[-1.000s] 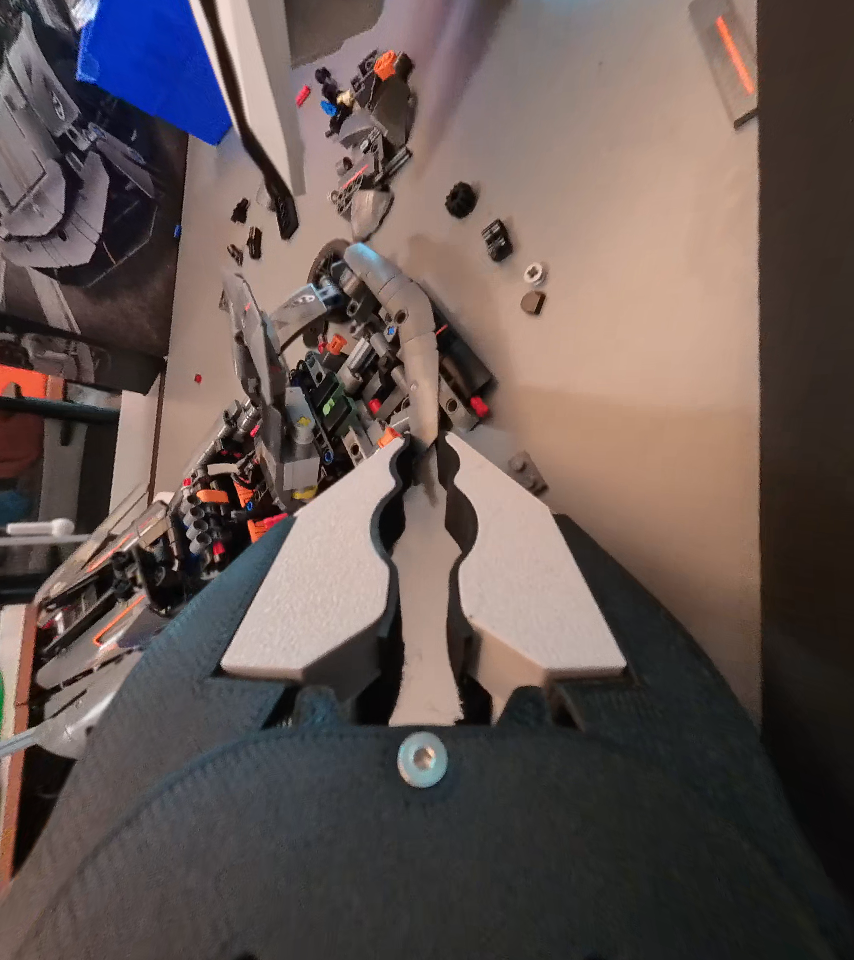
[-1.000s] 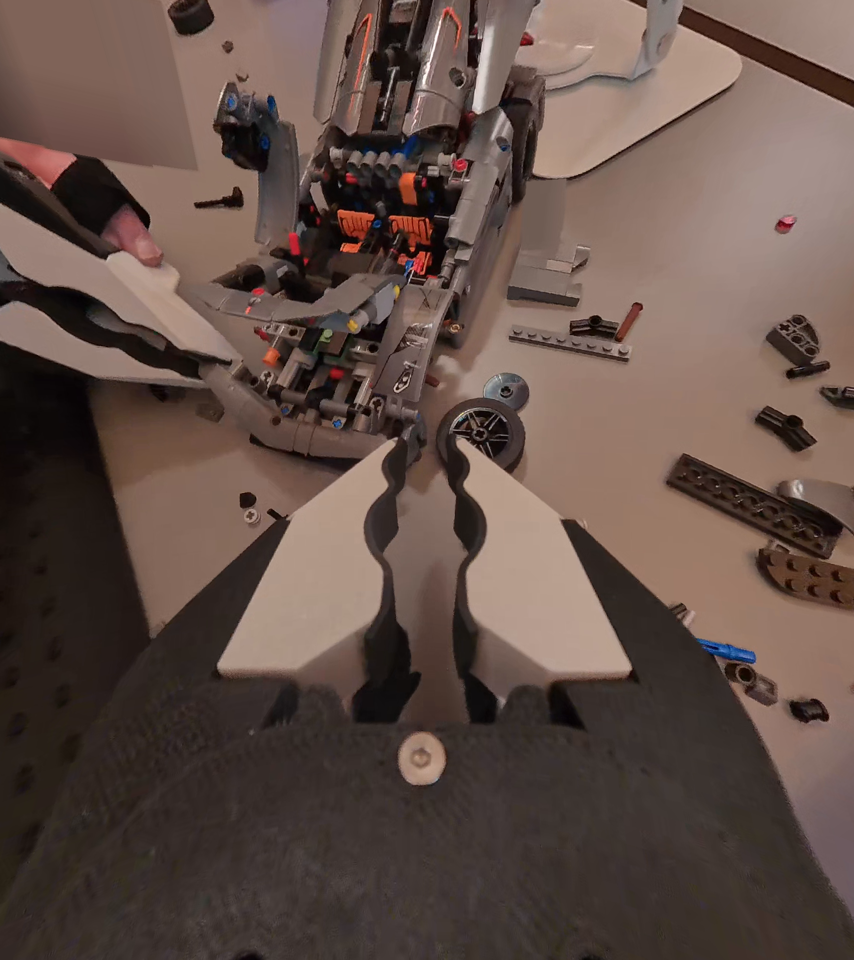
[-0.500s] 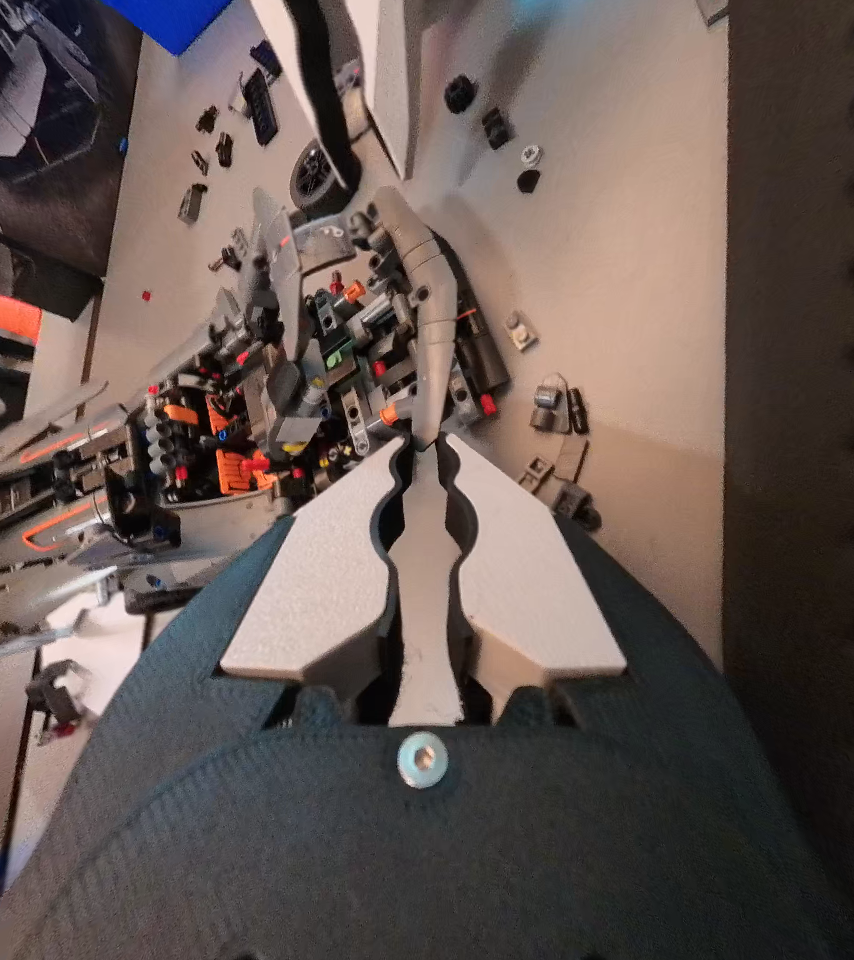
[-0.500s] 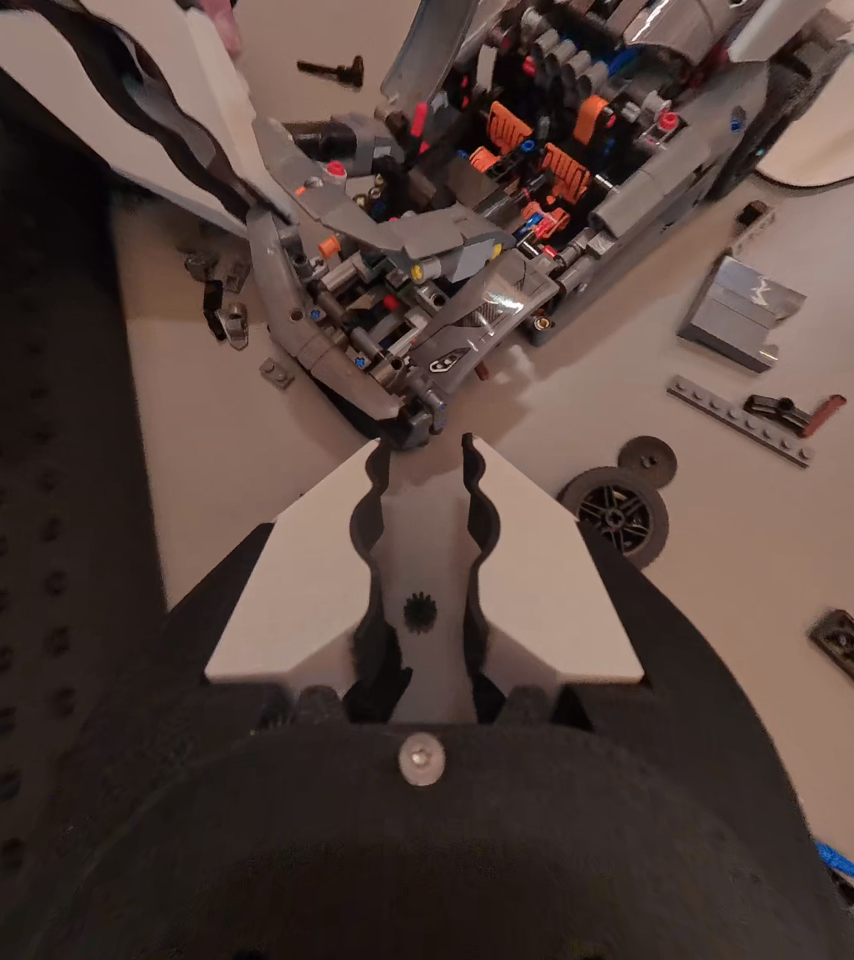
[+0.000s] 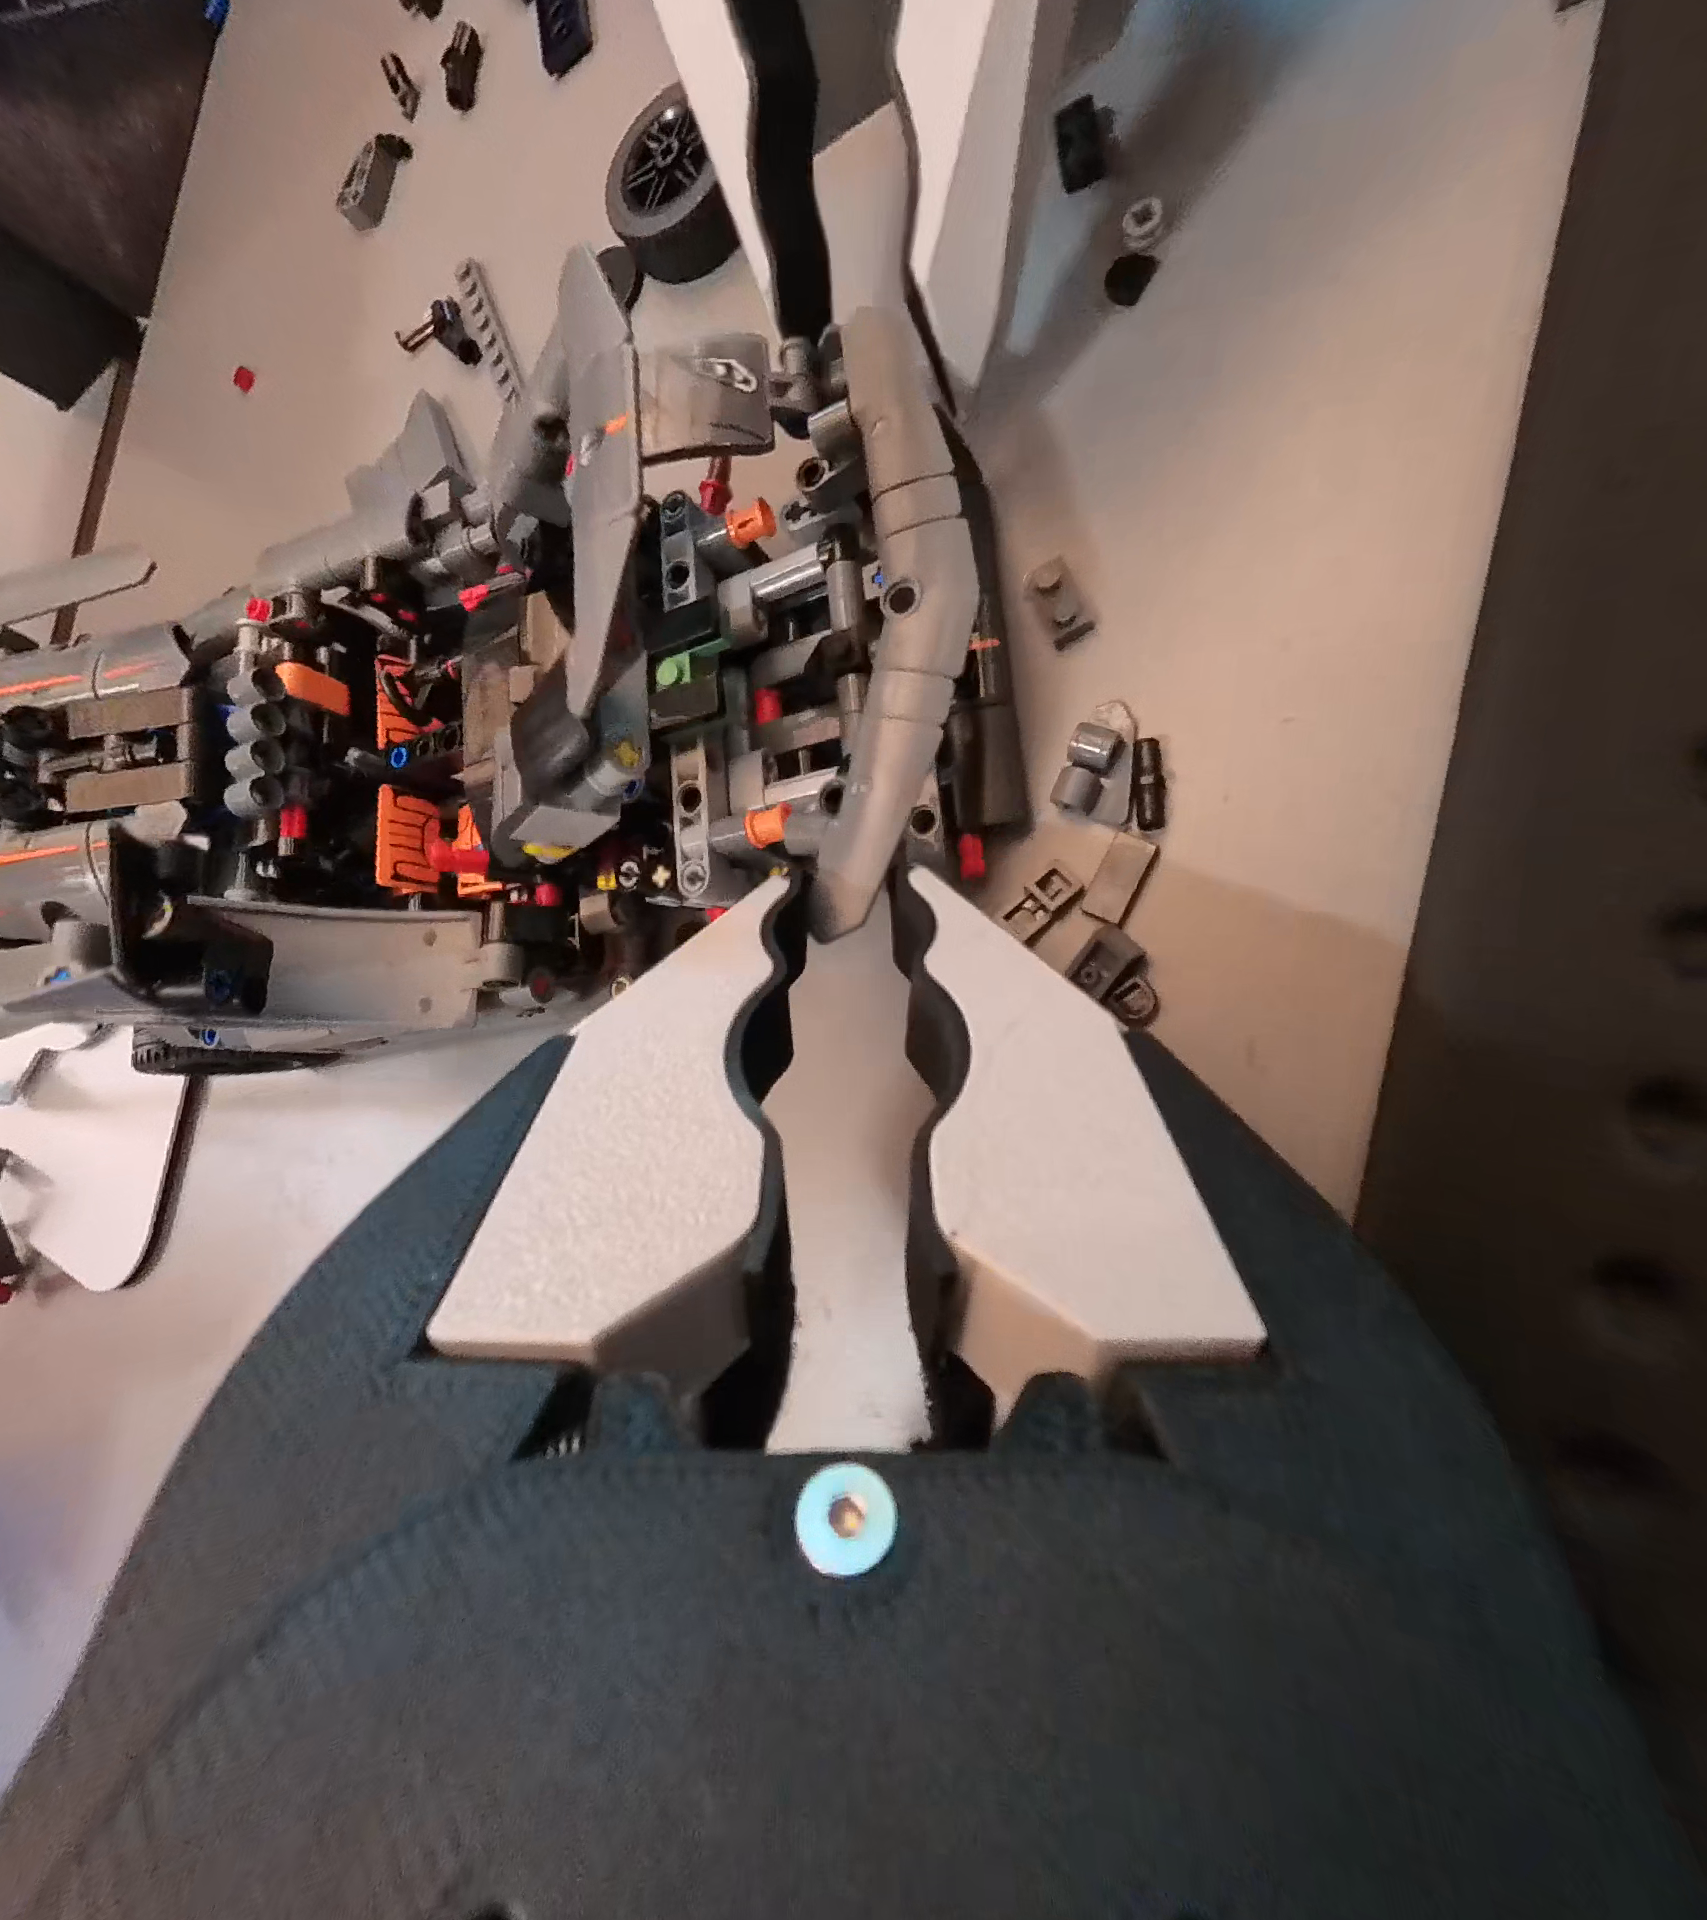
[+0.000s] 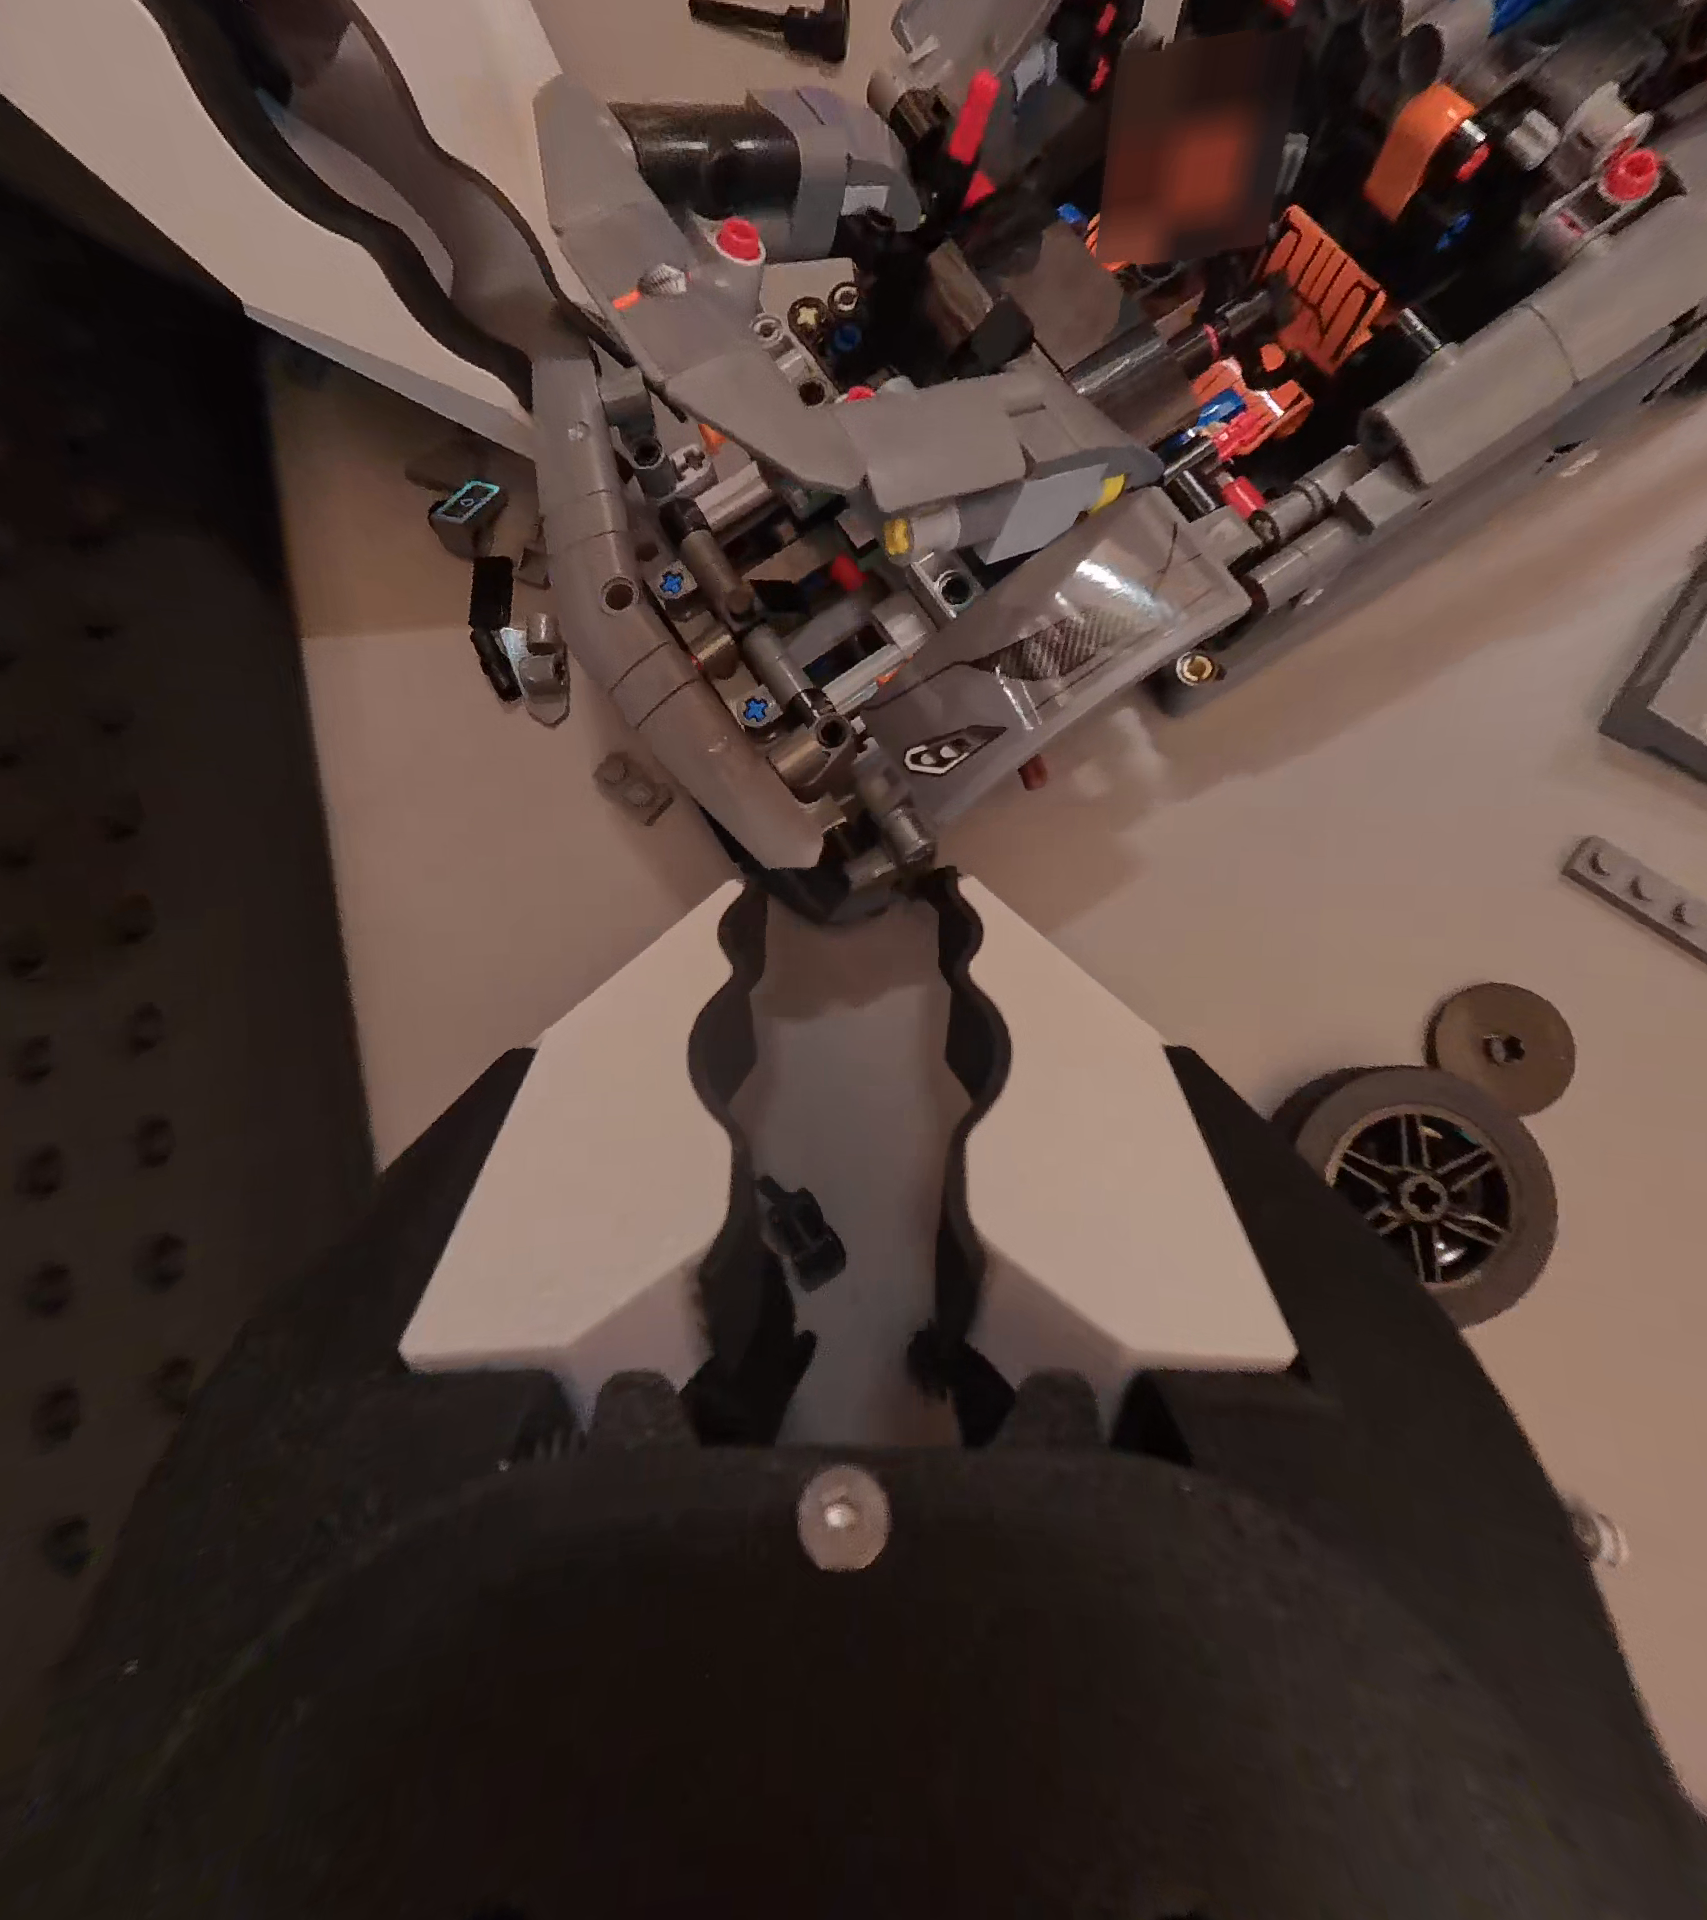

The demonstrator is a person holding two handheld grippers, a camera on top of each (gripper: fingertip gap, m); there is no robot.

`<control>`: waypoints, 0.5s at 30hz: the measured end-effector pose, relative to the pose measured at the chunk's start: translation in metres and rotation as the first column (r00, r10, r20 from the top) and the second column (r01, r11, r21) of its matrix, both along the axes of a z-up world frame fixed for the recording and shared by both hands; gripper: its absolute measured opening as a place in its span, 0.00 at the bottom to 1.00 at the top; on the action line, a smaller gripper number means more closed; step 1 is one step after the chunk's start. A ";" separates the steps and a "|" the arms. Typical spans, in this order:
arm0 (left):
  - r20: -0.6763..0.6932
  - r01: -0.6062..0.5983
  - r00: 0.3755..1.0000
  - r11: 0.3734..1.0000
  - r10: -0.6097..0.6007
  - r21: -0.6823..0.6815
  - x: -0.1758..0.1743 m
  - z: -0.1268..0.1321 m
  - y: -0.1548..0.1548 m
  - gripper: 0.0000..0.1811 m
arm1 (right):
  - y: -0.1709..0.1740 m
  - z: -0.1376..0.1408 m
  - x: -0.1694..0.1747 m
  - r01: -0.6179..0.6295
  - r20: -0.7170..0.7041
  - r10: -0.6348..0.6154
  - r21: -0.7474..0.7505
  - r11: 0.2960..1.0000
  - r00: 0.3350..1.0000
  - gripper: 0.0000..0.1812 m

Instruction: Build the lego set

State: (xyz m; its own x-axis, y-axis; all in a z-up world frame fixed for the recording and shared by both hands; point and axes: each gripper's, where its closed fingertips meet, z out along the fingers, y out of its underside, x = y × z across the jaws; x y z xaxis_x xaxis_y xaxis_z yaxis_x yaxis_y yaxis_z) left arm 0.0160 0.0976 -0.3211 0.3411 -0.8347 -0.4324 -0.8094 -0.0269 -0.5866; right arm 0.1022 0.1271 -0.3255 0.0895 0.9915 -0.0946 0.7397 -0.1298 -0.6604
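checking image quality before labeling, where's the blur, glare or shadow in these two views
Left wrist view: the lower-left edge smears, the car model stays sharp. Right wrist view: glare on the model's glossy grey panel, blur toward the upper right, dark shade on the left side.

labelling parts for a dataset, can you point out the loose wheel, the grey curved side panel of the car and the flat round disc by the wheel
loose wheel (image 6: 1418,1205): right wrist view, on the spoked hub.
grey curved side panel (image 5: 906,665): left wrist view, on its middle section.
flat round disc (image 6: 1499,1047): right wrist view, near its centre hole.
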 end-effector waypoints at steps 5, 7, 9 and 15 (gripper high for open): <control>-0.030 -0.044 0.999 0.999 0.044 -0.010 -0.006 -0.002 -0.002 0.08 | -0.005 -0.005 -0.007 -0.009 0.026 0.010 -0.008 1.000 1.000 0.17; -0.042 -0.064 0.997 0.998 0.063 -0.021 -0.010 -0.003 -0.004 0.09 | -0.007 -0.006 -0.010 -0.010 0.028 0.011 -0.017 1.000 1.000 0.17; -0.057 -0.097 0.994 0.995 0.095 -0.027 -0.016 -0.003 -0.005 0.09 | -0.010 -0.005 -0.014 -0.014 0.030 0.014 -0.016 1.000 0.999 0.17; -0.103 -0.177 0.980 0.984 0.172 -0.036 -0.028 -0.004 -0.009 0.09 | -0.012 -0.006 -0.024 0.007 0.035 -0.006 -0.024 1.000 0.999 0.17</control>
